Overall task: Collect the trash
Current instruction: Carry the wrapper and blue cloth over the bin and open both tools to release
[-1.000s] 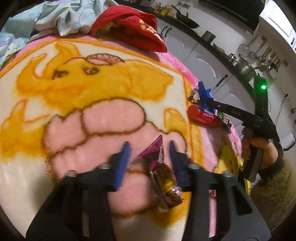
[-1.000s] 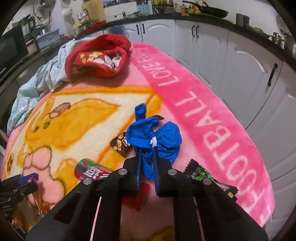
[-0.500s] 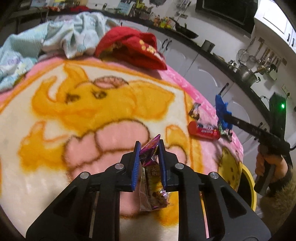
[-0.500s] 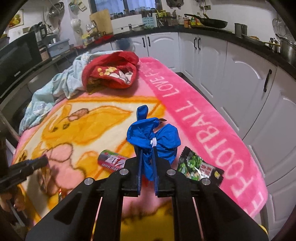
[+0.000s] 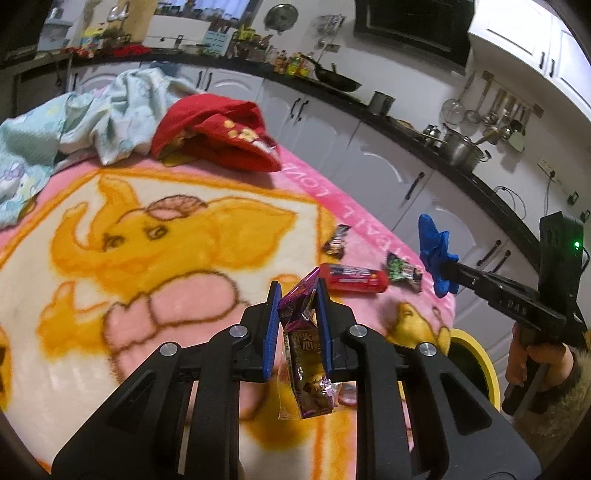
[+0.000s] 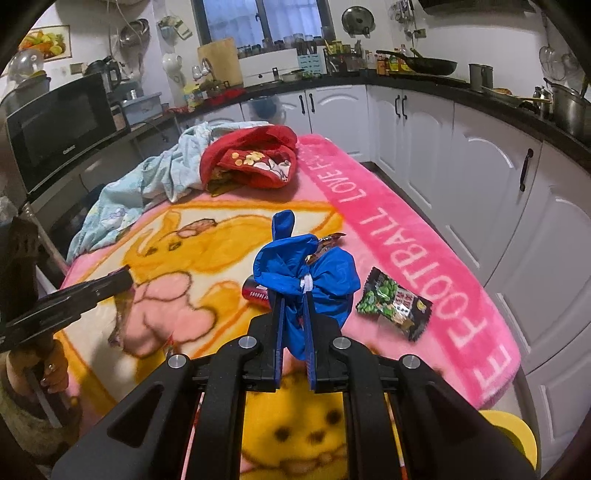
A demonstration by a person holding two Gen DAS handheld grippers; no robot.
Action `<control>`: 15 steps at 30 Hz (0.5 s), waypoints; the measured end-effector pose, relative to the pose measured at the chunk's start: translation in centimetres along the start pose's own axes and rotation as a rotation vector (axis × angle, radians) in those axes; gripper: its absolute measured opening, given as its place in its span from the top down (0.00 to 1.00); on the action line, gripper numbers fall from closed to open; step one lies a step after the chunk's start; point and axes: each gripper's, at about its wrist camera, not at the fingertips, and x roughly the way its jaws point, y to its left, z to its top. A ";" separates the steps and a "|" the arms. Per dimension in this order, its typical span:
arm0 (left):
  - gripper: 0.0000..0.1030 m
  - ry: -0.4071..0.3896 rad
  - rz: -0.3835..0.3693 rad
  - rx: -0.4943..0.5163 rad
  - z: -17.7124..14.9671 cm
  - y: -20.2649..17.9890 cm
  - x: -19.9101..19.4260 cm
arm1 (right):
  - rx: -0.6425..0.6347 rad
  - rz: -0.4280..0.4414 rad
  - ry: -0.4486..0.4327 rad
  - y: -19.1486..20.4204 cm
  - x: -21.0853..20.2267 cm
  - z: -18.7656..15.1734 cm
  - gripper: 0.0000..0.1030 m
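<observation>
Pink blanket (image 5: pixel 192 236) | left tongs (image 5: pixel 297 295) pinching purple wrapper (image 5: pixel 306 354), raised | right tongs (image 6: pixel 293 302) pinching blue bag (image 6: pixel 306 273), raised

My left camera looks close over the pink blanket (image 5: pixel 192 236) toward the red cloth (image 5: pixel 218 136); my right camera faces it from the blanket's other corner, sharing both.

White cabinets (image 6: pixel 461 155) under black countertop (image 6: pixel 424 79) line room; dark window (image 6: pixel 258 22) above far counter; microwave (image 6: pixel 55 125) at left; white walls.
</observation>
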 end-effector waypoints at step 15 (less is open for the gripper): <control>0.88 -0.027 -0.078 0.100 0.9 -6.4 0.2 | 0.048 -0.018 -0.063 -1.9 -6.5 -2.9 0.91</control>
